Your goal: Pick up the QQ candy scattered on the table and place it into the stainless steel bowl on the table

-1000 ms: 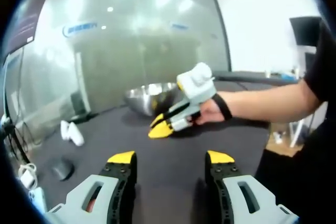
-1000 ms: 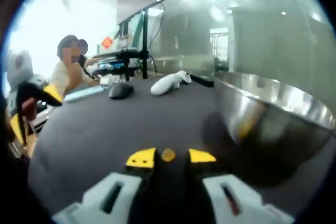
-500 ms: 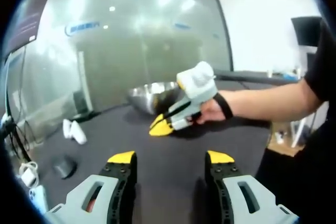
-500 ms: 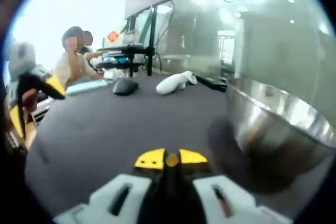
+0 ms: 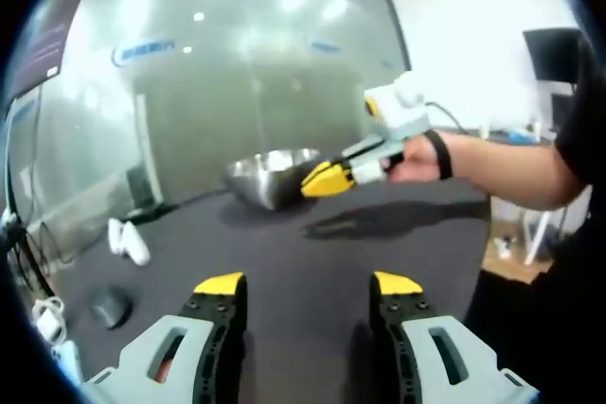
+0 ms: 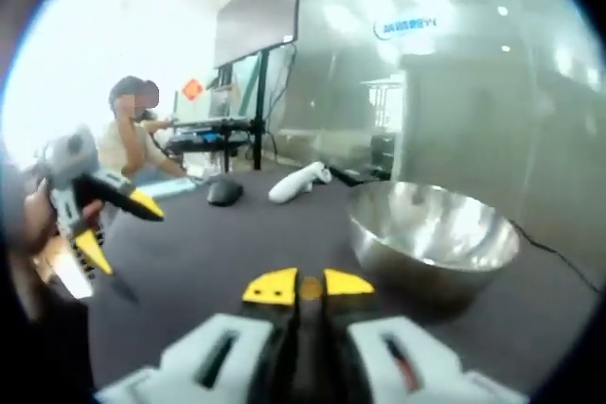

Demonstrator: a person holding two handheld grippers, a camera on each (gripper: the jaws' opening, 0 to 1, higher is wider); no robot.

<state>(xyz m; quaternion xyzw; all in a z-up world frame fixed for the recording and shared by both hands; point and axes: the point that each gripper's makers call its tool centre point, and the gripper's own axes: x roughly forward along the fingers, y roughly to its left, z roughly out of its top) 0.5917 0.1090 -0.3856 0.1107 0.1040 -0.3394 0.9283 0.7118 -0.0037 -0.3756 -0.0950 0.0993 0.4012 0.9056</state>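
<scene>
- Right tongs (image 6: 303,288), at the bottom centre of the right gripper view, are pressed together on one small orange candy (image 6: 309,287), which shows between the yellow tips.
- They hang in the air short of the steel bowl (image 6: 431,234), which sits right of centre in that view; in the left gripper view the right tongs (image 5: 327,178) appear at centre, just beside the bowl (image 5: 273,175) rim.
- My reading: this candy is picked up and about to be dropped; the release over the bowl is not yet done.
- Left tongs (image 5: 308,286), at the bottom of the left gripper view, are spread wide with nothing between them above the dark bench (image 5: 312,243); they show at the left edge of the right gripper view (image 6: 118,224).
- Whether the bowl already holds candy I cannot tell; its inside is only glare.
- No loose candy is plain on the bench (image 6: 208,243), so how much is left is unclear.
- Count: two tongs, one bowl, one candy seen.
- Other things: one white controller (image 6: 295,183) and one dark mouse (image 6: 224,193) at upper centre of the right gripper view; a seated person (image 6: 133,134) at upper left.
</scene>
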